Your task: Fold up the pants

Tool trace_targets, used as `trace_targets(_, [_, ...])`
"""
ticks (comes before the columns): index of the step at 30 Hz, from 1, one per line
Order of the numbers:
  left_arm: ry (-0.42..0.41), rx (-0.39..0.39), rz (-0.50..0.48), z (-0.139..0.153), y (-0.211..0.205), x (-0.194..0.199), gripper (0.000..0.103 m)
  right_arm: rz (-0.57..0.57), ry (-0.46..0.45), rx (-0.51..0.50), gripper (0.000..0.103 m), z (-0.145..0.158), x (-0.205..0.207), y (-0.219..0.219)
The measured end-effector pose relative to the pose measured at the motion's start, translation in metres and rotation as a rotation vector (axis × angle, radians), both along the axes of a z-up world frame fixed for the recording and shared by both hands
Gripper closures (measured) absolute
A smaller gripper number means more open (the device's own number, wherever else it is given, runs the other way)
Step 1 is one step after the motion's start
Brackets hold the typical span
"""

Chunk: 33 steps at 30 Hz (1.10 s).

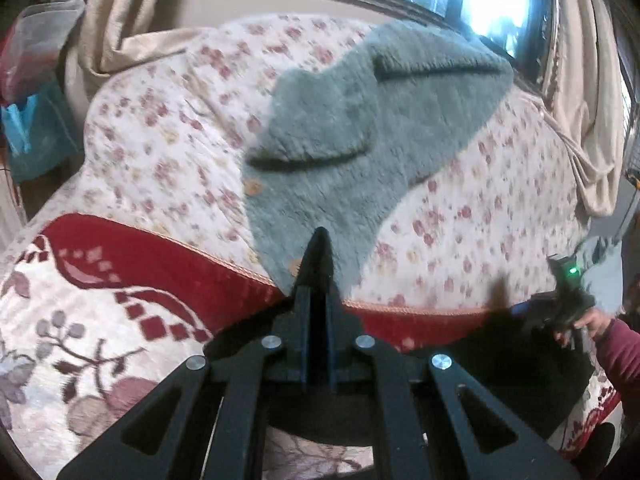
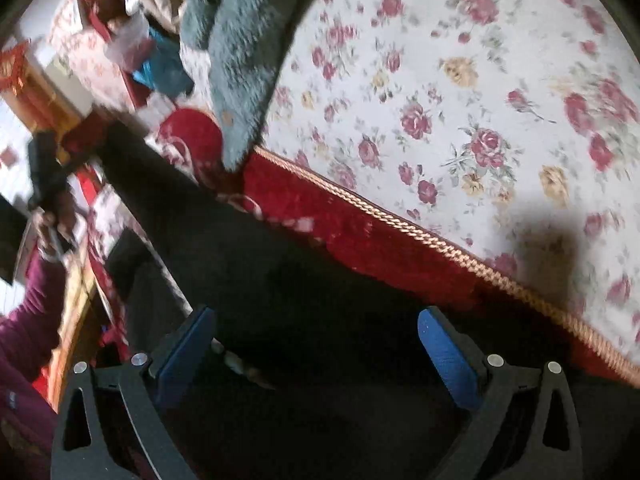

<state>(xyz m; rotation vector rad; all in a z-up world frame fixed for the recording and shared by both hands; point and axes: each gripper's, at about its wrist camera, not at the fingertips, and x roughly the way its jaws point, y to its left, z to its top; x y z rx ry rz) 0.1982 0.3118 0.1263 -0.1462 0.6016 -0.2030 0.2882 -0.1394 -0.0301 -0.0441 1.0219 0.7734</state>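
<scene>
The grey-green fleece pants (image 1: 360,120) lie spread on the floral bedspread (image 1: 160,128), their narrow end reaching the red blanket's corded edge. My left gripper (image 1: 318,240) is shut, its tips over that narrow end; I see no cloth pinched between them. In the right wrist view the same end of the pants (image 2: 244,60) hangs at the upper left. My right gripper (image 2: 320,356) is open above a dark, shadowed mass, with blue pads (image 2: 448,360) wide apart and nothing between them. The right gripper (image 1: 568,300) also shows at the far right, held by a hand in a maroon sleeve.
A red patterned blanket (image 1: 140,264) covers the bed's near side. Beige curtains (image 1: 588,100) and a bright window (image 1: 492,0) stand behind the bed. A plastic box (image 1: 36,40) and a blue bag (image 1: 36,132) sit at the left. A black mass (image 2: 320,280) fills the foreground.
</scene>
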Motion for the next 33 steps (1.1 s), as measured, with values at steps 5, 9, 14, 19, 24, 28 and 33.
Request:
trace_targets(5, [0.032, -0.030, 0.082, -0.013, 0.025, -0.007, 0.096, 0.042, 0.018, -0.157, 0.000, -0.024, 0.032, 0.016])
trace_targets(9, [0.031, -0.044, 0.109, -0.019, 0.033, -0.019, 0.096, 0.062, 0.076, -0.268, 0.002, -0.052, 0.054, 0.004])
trace_targets(14, [-0.024, -0.089, 0.130, -0.004, 0.040, -0.045, 0.096, 0.143, 0.143, -0.400, 0.026, -0.085, 0.057, -0.008])
trace_targets(19, [-0.064, -0.049, 0.110, 0.012, 0.029, -0.060, 0.096, 0.158, 0.148, -0.428, 0.047, -0.096, 0.047, -0.010])
trace_targets(24, [-0.046, -0.063, 0.121, 0.008, 0.026, -0.057, 0.096, 0.147, 0.059, -0.585, 0.073, -0.091, 0.035, 0.005])
trace_targets(28, [-0.047, -0.085, 0.127, 0.007, 0.027, -0.058, 0.096, 0.182, 0.005, -0.709, 0.086, -0.093, 0.026, 0.018])
trace_targets(33, [-0.018, -0.086, 0.135, 0.005, 0.031, -0.059, 0.096, 0.191, -0.016, -0.765, 0.088, -0.084, 0.029, 0.030])
